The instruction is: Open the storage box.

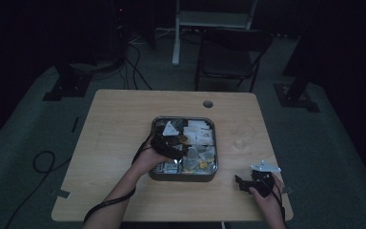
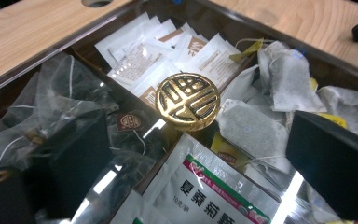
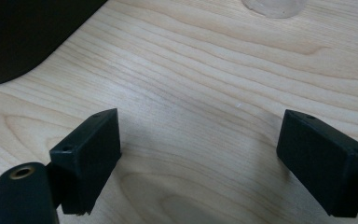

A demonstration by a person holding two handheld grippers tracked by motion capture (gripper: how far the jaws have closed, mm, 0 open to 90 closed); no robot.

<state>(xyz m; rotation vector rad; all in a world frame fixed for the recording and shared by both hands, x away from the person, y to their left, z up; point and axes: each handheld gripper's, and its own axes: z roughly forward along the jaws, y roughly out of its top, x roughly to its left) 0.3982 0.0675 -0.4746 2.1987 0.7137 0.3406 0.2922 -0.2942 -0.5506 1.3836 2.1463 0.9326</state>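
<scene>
The left gripper [image 2: 191,158] hovers over the lid's gold knob [image 2: 188,100] at the tea box [image 1: 155,175] centre, fingers apart; centre them before squeezing. The right gripper [image 3: 200,158] rests open on the table [image 3: 214,70].

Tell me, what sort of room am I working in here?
Probably a dim lab or recording room, not a kitchen: a lone wooden table on grey carpet, loose cables across the floor, a folding chair behind, and a tea box as the only prop.
</scene>
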